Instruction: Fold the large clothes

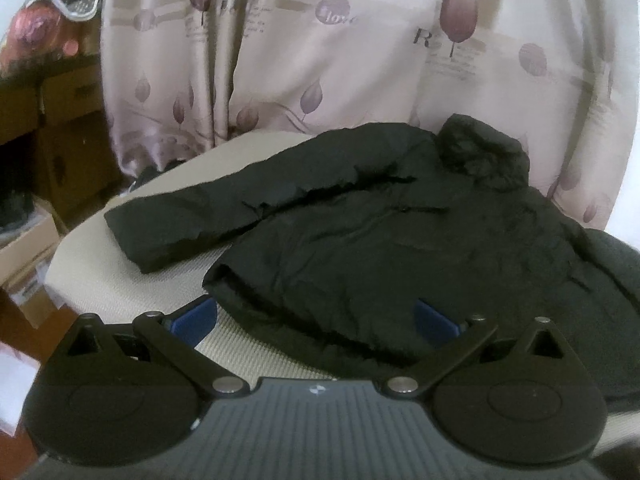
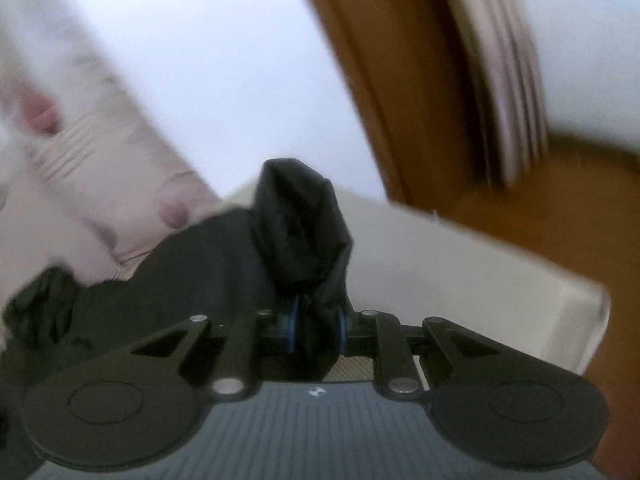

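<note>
From my left wrist camera, I see a black padded jacket spread on a pale woven tabletop. Its collar points away from me and one sleeve stretches out to the left, lying flat, which I judge leaves it ready to be folded inward. My left claw is spread wide, holding nothing; its blue fingertips straddle the jacket's near hem, one on bare tabletop and the other over the fabric, probably lined up to pinch that edge. Behind hangs a pale curtain printed with purple leaves. I can read "love" and a large "R" on it; the smaller print is too blurred. Cardboard boxes stand at the left.

From my right wrist camera, which is motion-blurred, my right claw is clamped tight on a bunched fold of the jacket, probably its other sleeve. The fabric rises in a bundle just past the fingertips, lifted clear of the tabletop, I judge so it can be carried across the body. A brown wooden floor shows beyond.
</note>
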Tool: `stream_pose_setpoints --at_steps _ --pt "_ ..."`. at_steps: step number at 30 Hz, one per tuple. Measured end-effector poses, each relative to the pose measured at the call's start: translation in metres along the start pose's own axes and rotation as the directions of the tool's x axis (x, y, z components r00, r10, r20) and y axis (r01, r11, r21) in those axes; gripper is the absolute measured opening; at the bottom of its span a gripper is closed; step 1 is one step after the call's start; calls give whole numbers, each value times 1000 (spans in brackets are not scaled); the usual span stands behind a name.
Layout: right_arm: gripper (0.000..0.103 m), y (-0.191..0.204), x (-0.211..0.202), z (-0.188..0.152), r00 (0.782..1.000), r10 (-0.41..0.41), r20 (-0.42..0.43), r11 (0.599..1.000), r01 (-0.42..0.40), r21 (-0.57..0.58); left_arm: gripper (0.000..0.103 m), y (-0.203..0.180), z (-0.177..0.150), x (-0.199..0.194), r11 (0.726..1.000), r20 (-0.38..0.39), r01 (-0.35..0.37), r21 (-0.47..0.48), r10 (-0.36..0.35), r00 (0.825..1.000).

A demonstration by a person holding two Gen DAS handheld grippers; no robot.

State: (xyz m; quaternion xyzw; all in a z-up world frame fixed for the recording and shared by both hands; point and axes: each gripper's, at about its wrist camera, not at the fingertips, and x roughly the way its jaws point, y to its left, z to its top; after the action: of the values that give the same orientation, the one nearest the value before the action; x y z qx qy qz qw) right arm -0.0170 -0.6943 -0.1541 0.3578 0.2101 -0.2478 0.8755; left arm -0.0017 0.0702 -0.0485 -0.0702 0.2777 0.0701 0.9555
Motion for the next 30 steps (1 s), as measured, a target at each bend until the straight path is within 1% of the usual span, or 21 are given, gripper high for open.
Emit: stream_pose_setpoints --at_steps 2,3,4,5,6,7,9,11,13,15,16,19,21,22,24,25,26,27,28,29,30 --pt "20 -21 10 -5 1000 -18 -17 997 19 81 103 1 1 0 1000 10 3 2 -3 1000" --pt "26 -30 12 -7 1000 -13 -12 993 15 116 103 3 2 -1 1000 17 4 0 -4 1000" --pt "40 -38 9 -11 1000 -1 -2 989 2 146 103 5 3 0 1000 23 2 -2 -2 1000" --pt "49 -42 3 -14 1000 21 12 986 -22 166 103 8 4 1 1000 29 -5 -6 5 1000" --pt "66 -43 -6 -18 999 43 27 985 -47 167 103 12 5 1 1000 35 -8 -8 8 999" --pt "72 -36 -15 -25 997 67 37 988 -71 138 103 16 7 3 1000 47 -17 -9 17 999" --pt "72 -5 -32 -45 990 140 1 990 -140 -29 103 23 11 7 999 68 -51 2 51 996" --pt "74 29 -49 -73 971 233 -55 953 -239 -184 103 31 15 13 998 74 -64 22 62 995" --pt "87 53 -58 -99 950 289 -116 918 -309 -249 103 39 18 24 995 58 -85 46 82 995" --pt "87 75 -58 -122 927 326 -187 889 -368 -274 103 47 20 35 993 45 -108 52 105 993" --pt "87 85 -58 -130 920 331 -210 881 -381 -279 103 52 20 39 992 43 -121 46 119 992" --pt "87 105 -46 -149 909 323 -263 865 -396 -307 103 69 22 57 990 8 -140 14 140 990" --pt "87 115 -37 -158 895 311 -318 868 -405 -289 103 78 23 69 993 -27 -119 -8 119 993" --pt "88 112 -35 -164 891 298 -343 872 -401 -282 103 80 25 76 994 -52 -106 -19 104 993" --pt "89 119 -36 -170 896 292 -334 867 -395 -303 100 80 25 86 998 -87 -51 -29 49 995" --pt "89 128 -36 -173 893 287 -346 863 -398 -312 89 78 24 90 999 -102 -30 -25 27 994" --pt "89 128 -36 -174 889 291 -354 859 -405 -314 62 73 23 96 1000 -132 -2 -12 0 991" --pt "86 129 -36 -173 885 291 -362 853 -412 -320 45 69 22 102 999 -170 43 0 -42 985" --pt "61 134 -36 -176 885 285 -368 842 -414 -345 31 67 21 105 997 -191 82 4 -79 978" --pt "44 139 -33 -180 892 263 -369 832 -403 -381 22 61 21 102 997 -181 72 18 -67 981" --pt "26 141 -32 -182 894 255 -368 825 -400 -400 19 57 21 99 997 -177 70 40 -62 982"
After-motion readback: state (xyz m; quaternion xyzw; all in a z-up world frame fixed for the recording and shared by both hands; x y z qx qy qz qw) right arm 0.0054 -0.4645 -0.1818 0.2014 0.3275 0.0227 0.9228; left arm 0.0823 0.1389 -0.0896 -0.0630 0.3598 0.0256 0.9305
